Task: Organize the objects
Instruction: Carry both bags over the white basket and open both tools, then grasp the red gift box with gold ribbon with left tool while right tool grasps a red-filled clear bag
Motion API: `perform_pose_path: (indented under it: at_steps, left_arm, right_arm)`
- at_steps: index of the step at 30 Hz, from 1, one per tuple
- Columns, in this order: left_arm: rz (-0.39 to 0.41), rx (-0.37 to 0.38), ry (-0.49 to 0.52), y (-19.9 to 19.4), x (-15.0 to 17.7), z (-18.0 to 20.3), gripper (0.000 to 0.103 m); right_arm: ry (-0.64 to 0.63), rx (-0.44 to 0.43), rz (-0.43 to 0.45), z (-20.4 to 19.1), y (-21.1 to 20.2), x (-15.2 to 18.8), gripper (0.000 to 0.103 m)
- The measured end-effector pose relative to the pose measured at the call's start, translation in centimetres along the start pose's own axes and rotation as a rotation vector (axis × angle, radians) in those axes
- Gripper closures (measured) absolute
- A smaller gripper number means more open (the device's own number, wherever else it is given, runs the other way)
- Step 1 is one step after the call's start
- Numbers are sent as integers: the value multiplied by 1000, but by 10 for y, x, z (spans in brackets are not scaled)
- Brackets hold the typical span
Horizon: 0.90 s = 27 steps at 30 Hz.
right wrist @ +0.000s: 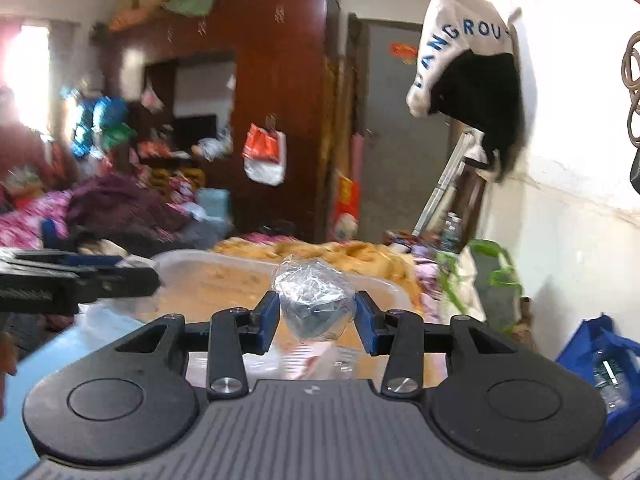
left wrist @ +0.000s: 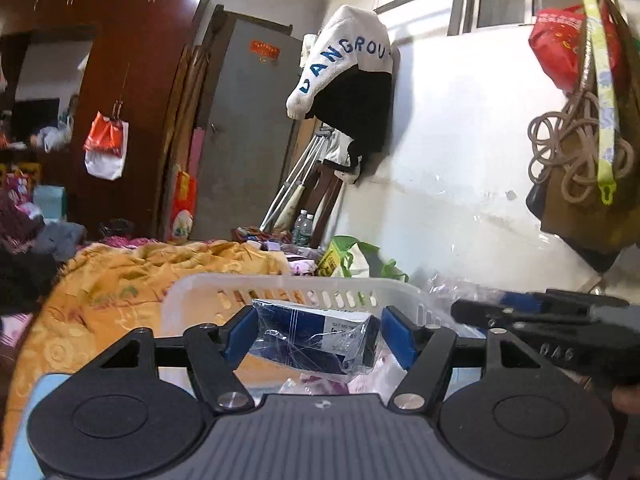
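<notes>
An orange quilt [left wrist: 132,276] carries a white slotted basket [left wrist: 304,286]. Over it the left gripper [left wrist: 316,338] stands part-open – a blue wrapped box [left wrist: 320,336] touches its left pad only. The right gripper [right wrist: 316,316] loosely flanks a crinkled plastic-wrapped bundle [right wrist: 314,300] – actual contact unclear

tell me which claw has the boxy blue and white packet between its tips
The left claw: a plastic-wrapped blue and white box sits there. The right claw has a crumpled clear plastic bundle instead.

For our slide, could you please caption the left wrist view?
Left tongs straddle a plastic-wrapped blue box above a white basket on an orange quilt.
</notes>
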State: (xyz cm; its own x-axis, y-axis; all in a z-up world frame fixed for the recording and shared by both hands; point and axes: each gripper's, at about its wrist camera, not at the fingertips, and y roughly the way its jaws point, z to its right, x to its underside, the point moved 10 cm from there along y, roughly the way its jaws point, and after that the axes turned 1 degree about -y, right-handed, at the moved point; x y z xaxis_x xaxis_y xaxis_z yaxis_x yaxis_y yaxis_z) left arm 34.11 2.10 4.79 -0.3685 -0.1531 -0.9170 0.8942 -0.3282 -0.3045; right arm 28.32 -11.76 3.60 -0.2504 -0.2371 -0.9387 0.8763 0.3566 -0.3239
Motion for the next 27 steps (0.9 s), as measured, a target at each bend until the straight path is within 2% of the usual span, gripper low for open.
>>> perform_pose_path:
  at_steps: [1,2,3,8,11,14,16,19,23,27]
  left_arm:
    - [-20,-1,5,7,2,0,15]
    - [-34,-7,4,10,5,0,8]
    - [-38,-18,4,9,9,-2,8]
    - [14,18,45,-37,30,8,0]
    - [79,24,41,-78,55,7,0]
    - [-18,17,56,-92,92,1,0]
    - [-76,-11,50,-95,118,-6,0]
    - [-144,-70,42,-95,142,-15,3]
    - [-157,-57,86,-96,146,-8,4]
    - [-230,-22,152,-86,158,1,4]
  right_arm:
    - [-3,2,7,0,0,2,24]
    - [3,5,21,1,-4,4,12]
    - [16,-2,47,2,-12,7,1]
    - [103,-91,97,11,-59,29,0]
    - [141,-86,39,22,-71,65,0]
    - [200,-121,-138,26,-54,113,0]
    - [207,-122,-211,25,-39,129,9]
    - [224,-126,-246,22,-22,133,19]
    - [223,-138,-252,15,-15,135,22]
    - [237,-163,-256,14,-9,137,25]
